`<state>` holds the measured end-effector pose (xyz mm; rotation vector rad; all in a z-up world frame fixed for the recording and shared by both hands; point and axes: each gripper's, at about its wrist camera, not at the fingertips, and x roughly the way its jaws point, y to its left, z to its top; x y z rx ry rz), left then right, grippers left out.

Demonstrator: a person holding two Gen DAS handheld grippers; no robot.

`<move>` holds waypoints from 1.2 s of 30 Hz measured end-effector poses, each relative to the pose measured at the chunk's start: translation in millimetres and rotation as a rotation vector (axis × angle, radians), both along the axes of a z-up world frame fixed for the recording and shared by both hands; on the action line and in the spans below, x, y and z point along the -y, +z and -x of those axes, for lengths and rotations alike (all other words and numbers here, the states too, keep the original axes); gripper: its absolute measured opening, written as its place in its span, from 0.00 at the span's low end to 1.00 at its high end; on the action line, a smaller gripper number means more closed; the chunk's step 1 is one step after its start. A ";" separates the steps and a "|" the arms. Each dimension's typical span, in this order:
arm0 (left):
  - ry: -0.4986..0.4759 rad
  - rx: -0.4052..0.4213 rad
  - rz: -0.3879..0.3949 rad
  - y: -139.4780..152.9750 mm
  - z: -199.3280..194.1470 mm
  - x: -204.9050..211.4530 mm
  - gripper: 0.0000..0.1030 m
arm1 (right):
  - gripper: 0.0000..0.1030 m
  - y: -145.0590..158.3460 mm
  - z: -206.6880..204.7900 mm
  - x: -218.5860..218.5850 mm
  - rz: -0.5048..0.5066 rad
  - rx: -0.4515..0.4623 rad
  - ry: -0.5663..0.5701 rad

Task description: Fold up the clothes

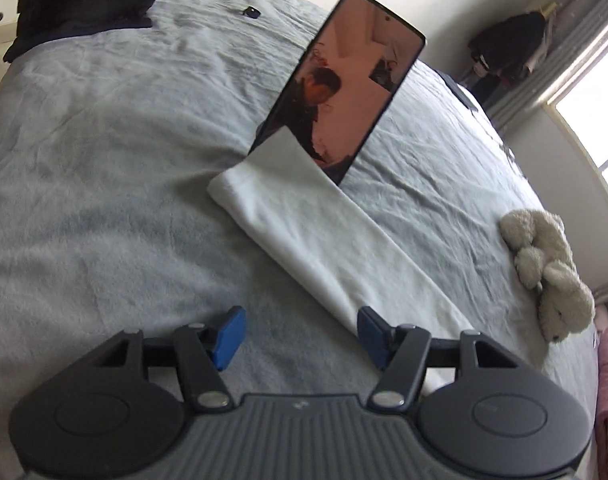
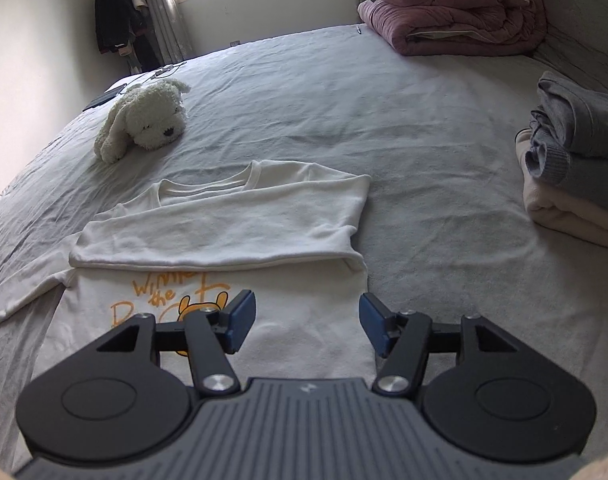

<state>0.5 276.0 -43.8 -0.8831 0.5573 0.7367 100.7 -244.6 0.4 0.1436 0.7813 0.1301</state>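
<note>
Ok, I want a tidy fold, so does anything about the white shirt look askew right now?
Yes. On the white shirt, one sleeve is folded across the chest, but the other sleeve trails out flat on the grey bed sheet. A phone stands near the shirt in the left view.

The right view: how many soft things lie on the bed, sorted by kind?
White shirt: 1
Plush dog: 1
Folded clothes stack: 1
Purple quilt: 1
Total: 4
</note>
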 end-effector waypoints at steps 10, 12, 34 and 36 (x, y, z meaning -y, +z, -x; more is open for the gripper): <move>0.171 0.071 -0.009 -4.3 -0.2 -11.7 0.03 | 0.60 -6.4 -0.5 -1.4 0.022 -0.020 -0.002; 0.165 0.099 -0.048 3.5 -0.7 -6.8 0.03 | 0.60 -7.0 -1.5 -1.0 0.023 -0.022 -0.003; -0.289 0.534 -0.341 149.2 -69.9 112.4 0.03 | 0.60 1.9 -0.1 9.6 -0.006 -0.002 -0.037; -0.338 0.550 -0.328 150.0 -79.6 126.8 0.03 | 0.60 3.1 -0.4 11.2 -0.011 0.000 -0.040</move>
